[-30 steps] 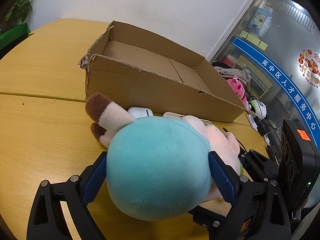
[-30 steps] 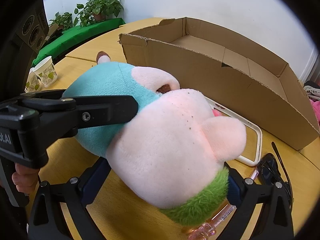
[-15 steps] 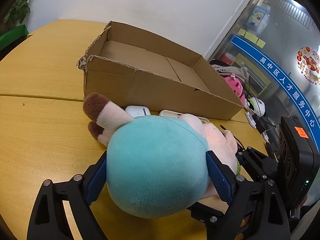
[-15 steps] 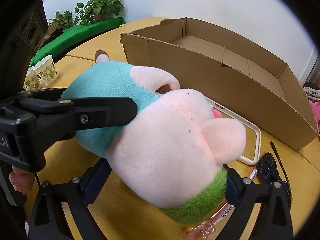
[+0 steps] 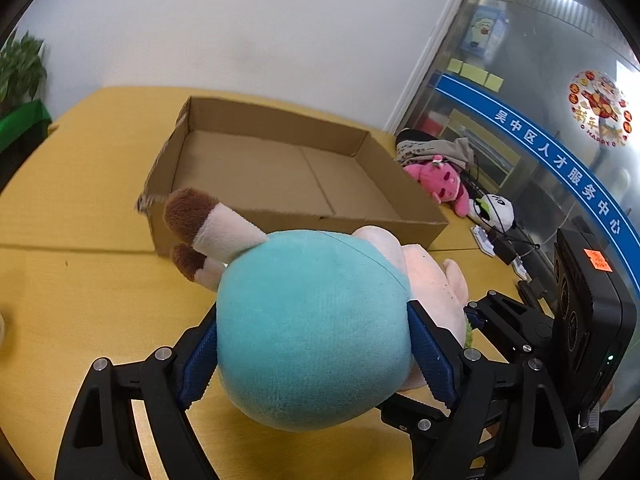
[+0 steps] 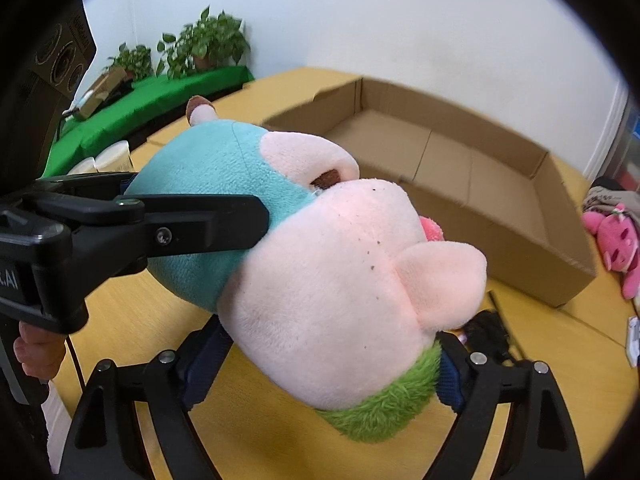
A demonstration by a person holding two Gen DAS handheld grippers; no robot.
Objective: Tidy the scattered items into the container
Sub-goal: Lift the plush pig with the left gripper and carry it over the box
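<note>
A: Plush [image 5: 312, 328] held above table [image 5: 80, 288], just short of box [image 5: 280, 176]. Long axis from brown feet toward box corner to pink head.

B: Left gripper [image 5: 312, 356] clamped on teal body, jaws closing. Right gripper [image 6: 320, 356] squeezing pink head and green tuft, closing too.

A: Writing: blue band [image 5: 560, 160] reading "吴中区人才服务中心"; round sticker [image 5: 600, 108] with "HAPPY".

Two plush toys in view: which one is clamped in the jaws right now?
The big teal-and-pink plush, with both grippers' jaws closing on it, near the cardboard box. The small pink plush lies untouched beyond the box's right end.
</note>
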